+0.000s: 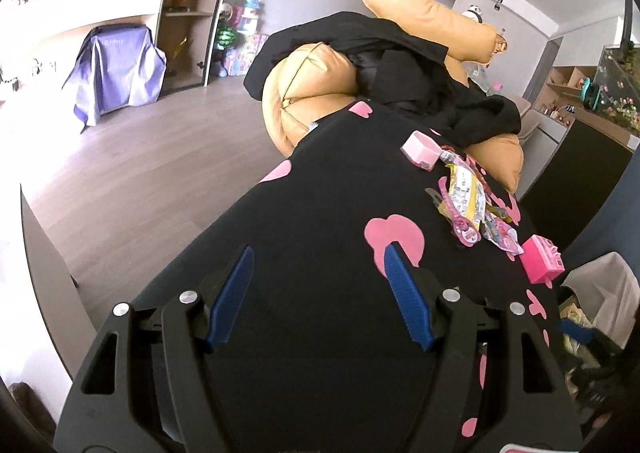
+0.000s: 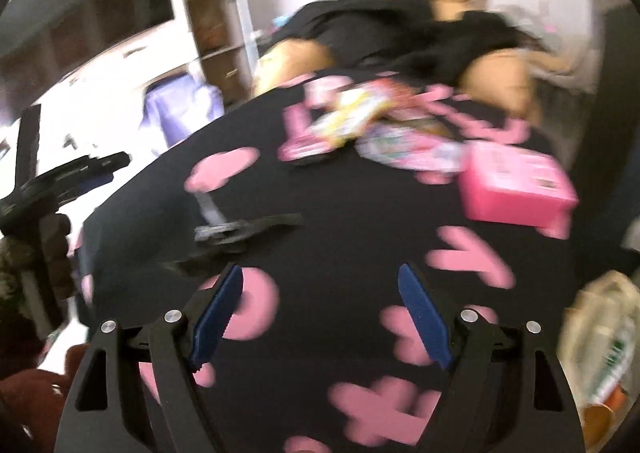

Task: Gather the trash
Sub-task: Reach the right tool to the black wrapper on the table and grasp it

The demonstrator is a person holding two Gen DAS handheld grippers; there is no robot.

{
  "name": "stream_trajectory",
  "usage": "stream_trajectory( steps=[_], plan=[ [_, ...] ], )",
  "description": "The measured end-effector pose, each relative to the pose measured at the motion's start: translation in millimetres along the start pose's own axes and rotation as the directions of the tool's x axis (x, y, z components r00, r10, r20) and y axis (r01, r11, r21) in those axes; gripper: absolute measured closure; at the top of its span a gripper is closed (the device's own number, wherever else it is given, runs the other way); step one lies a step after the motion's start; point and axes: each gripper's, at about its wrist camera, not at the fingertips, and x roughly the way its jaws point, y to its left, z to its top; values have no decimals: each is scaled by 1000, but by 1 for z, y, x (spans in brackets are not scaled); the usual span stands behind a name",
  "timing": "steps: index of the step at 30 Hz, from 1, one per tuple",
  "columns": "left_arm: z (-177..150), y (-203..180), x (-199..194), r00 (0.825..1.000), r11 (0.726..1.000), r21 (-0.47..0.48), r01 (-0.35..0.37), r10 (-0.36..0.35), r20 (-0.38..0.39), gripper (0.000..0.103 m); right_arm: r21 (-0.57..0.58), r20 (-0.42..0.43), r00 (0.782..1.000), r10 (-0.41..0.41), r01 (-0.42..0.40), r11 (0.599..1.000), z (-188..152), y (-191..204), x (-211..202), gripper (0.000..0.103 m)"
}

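Here the left gripper [image 1: 318,267] and right gripper [image 2: 320,285] hover with jaws apart and empty above the black pink-patterned cover [image 1: 320,193]. Far right lie wrappers [image 1: 466,193], long axis running near-right to far-left, beside a pink box [image 1: 542,259].

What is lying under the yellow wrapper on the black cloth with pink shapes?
The yellow wrapper lies on other colourful wrappers and a pink strip, all on the black cloth. What lies beneath its middle is covered.

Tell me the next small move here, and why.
Probably ease the right tool forward toward the wrappers: both tools are open and empty, the left tool too, and the wrappers lie loose on the black blanket beside the pink box.
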Motion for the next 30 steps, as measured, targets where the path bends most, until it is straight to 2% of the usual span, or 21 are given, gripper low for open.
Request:
stream_trajectory(
  steps=[3, 8, 10, 13, 23, 28, 30],
  plan=[
    [2, 6, 1, 1000, 1000, 4, 14, -14, -5, 39, -38, -41, 999, 26, -27, 999, 4, 24, 22, 27],
    [2, 17, 0, 1000, 1000, -7, 25, -25, -3, 39, -63, -81, 995, -52, 47, 997, 12, 47, 49, 27],
    [1, 26, 0, 1000, 999, -24, 25, -25, -4, 39, -43, -101, 994, -40, 36, 998, 15, 48, 58, 27],
    [0, 33, 0, 1000, 999, -43, 22, -23, -8, 39, -5, -146, 989, 25, -26, 1000, 20, 45, 74, 27],
    [-2, 45, -6, 999, 998, -63, 31, -32, -3, 39, -99, -136, 990, -18, 4, 995, 30, 52, 87, 27],
    [-2, 42, -5, 999, 997, -64, 36, -37, -17, 39, -109, -138, 990, 10, -25, 994, 20, 50, 78, 27],
    [-2, 38, -3, 999, 998, -51, 39, -40, -25, 39, -124, -131, 991, 12, -28, 992, 18, 50, 75, 33]
  ],
)
